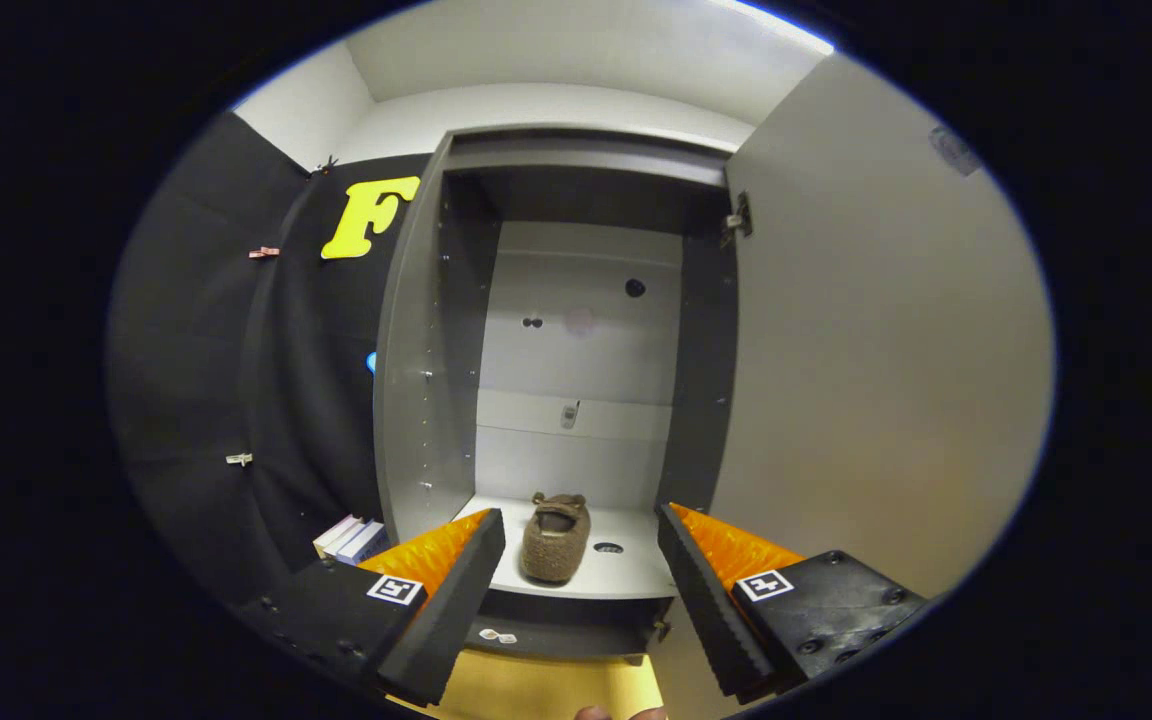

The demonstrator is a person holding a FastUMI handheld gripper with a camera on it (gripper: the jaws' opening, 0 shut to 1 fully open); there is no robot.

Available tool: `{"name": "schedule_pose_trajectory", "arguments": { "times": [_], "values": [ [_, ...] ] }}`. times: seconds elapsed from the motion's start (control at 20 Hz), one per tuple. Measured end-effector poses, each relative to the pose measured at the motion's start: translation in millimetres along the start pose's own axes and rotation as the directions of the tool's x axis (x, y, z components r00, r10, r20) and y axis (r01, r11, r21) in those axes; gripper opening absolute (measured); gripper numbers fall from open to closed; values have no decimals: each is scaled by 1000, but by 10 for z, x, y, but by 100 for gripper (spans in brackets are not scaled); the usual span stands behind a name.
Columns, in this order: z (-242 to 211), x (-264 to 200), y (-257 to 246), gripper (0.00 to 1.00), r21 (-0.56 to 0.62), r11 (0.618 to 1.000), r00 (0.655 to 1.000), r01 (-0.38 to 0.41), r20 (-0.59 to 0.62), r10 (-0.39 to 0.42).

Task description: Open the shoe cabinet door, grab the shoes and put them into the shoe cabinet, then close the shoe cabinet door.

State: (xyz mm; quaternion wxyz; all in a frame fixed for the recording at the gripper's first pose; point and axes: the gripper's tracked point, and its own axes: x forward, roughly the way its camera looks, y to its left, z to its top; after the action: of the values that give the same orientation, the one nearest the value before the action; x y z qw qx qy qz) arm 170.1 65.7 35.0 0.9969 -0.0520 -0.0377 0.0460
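Note:
A grey shoe cabinet [416, 400] stands ahead with its door [876, 360] swung wide open to the right. On the cabinet's white bottom shelf [626, 575] lies a brown fuzzy shoe [555, 540], toe pointing toward me. My gripper [581, 560] hangs in front of the cabinet opening, open, its two orange-and-black fingers [446, 590] spread wide with nothing between them. The shoe sits beyond the fingertips, seen through the gap, apart from both fingers.
A small stack of books [349, 538] lies on the floor left of the cabinet, against the black cloth wall. The open door [876, 360] walls off the right side. Yellowish floor [546, 685] shows below the cabinet front. The cabinet interior above the shoe is open space.

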Motion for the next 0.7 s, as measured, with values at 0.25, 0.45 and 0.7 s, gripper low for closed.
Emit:
{"name": "schedule_pose_trajectory", "arguments": {
  "times": [0.25,0.45,0.7],
  "values": [
    [63,-730,-289,98,-49,998,998,26,63,-23],
    [-148,-1319,-569,98,-25,998,999,51,11,-51],
    [-399,-1809,-1016,98,79,991,992,104,-74,-98]
  ]
}}
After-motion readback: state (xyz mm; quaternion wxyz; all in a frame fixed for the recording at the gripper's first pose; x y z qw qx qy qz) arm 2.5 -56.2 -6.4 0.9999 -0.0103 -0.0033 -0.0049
